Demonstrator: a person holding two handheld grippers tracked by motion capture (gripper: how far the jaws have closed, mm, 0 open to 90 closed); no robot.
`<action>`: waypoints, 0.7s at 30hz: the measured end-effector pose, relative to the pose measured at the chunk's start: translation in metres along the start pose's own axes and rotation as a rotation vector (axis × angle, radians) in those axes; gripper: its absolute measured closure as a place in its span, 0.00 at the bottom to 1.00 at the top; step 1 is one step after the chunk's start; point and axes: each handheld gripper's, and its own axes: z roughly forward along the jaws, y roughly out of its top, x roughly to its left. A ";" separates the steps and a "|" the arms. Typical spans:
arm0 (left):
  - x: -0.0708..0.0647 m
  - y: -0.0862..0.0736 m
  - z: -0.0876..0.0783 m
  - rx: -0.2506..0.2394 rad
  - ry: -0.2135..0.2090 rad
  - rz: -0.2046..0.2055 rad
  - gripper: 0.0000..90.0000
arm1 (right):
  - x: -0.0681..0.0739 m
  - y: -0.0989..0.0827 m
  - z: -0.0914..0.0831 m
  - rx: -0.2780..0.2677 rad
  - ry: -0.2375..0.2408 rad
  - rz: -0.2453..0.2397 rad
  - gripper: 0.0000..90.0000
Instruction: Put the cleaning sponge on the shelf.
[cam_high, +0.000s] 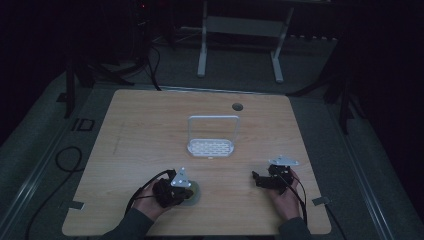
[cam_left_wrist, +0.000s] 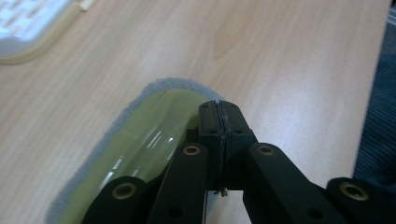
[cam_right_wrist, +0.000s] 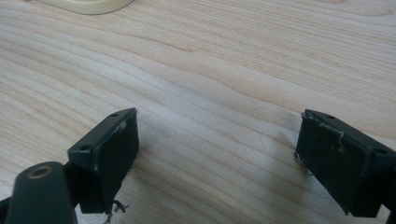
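Note:
A round flat pad with a shiny olive-green face and a grey felt rim lies on the wooden table near its front edge, seen in the high view as a pale disc. My left gripper is shut, pads pressed flat together, its tips over the pad's right edge; nothing visible sits between them. In the high view the left gripper lies low at the pad, held by a hand. My right gripper stands open over bare wood, nothing between its jaws; the right gripper points left at the front right.
A white perforated tray with a tall wire handle stands mid-table, its cream-rimmed corner at the left gripper view's top left and its edge at the right gripper view's top. A cable hole lies behind it. The surroundings are dark floor.

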 end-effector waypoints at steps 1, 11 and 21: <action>0.002 0.000 -0.001 -0.005 0.005 -0.008 0.99 | 0.000 0.000 0.000 0.000 0.000 0.000 0.14; 0.019 0.006 -0.004 -0.008 0.041 -0.026 0.96 | 0.000 0.000 0.000 0.000 0.000 -0.001 0.14; 0.027 0.013 -0.018 -0.004 0.076 -0.034 0.84 | 0.000 0.000 0.000 0.000 0.000 -0.001 0.14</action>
